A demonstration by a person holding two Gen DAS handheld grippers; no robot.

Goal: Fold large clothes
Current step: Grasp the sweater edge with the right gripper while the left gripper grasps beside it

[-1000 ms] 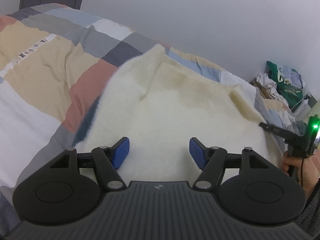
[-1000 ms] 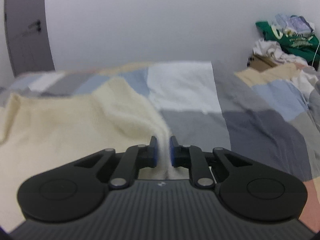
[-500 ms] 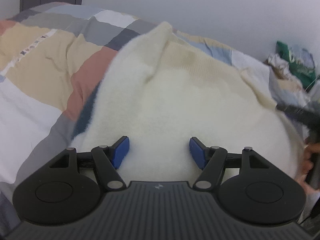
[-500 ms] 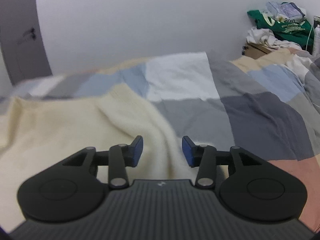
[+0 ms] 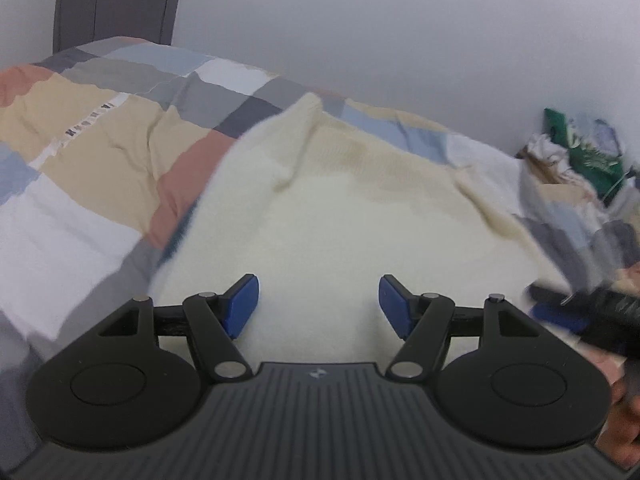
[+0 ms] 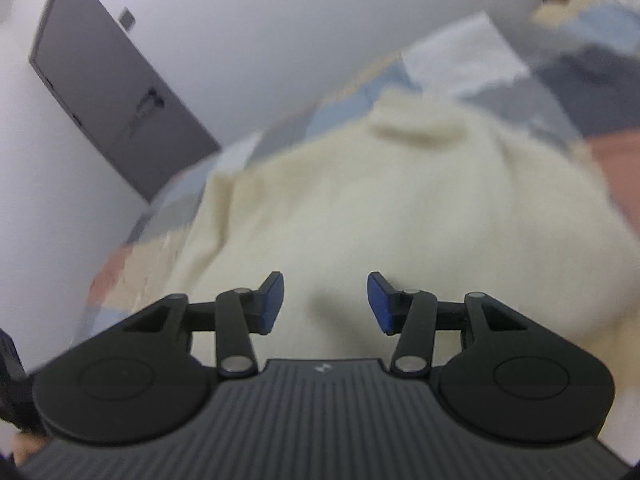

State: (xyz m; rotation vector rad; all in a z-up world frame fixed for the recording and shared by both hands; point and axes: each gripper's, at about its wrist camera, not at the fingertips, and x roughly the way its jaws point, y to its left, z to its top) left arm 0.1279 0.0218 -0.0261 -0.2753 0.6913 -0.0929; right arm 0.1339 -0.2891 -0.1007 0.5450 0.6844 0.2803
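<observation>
Both grippers hang over a cream knitted sweater point(image 5: 352, 216) that lies spread on a bed with a patchwork cover point(image 5: 100, 160). On the left gripper point(image 5: 319, 306) the jaws stand wide apart and hold nothing; the blue pads point(image 5: 240, 306) are above the near part of the sweater, and the fabric shows in the gap between them without being pinched. On the right gripper point(image 6: 325, 304) the jaws are opening, and nothing is between them; the sweater point(image 6: 400, 208) lies just below and ahead of its fingertips, and a small shadow falls on the wool under the gap. In the left wrist view the sweater reaches from the near edge of the bed toward the far edge by the wall, with one folded point of it near that far edge. The cover shows on the left side of the sweater, in beige, pink, grey and white squares. At the right edge of this view the right gripper point(image 5: 592, 312) appears as a dark blurred shape, with a part of the hand point(image 5: 624, 436) below it. A grey door point(image 6: 116, 100) stands in the white wall behind the bed, and a pile of clothes point(image 5: 580, 156) lies beyond the right end of the bed.
</observation>
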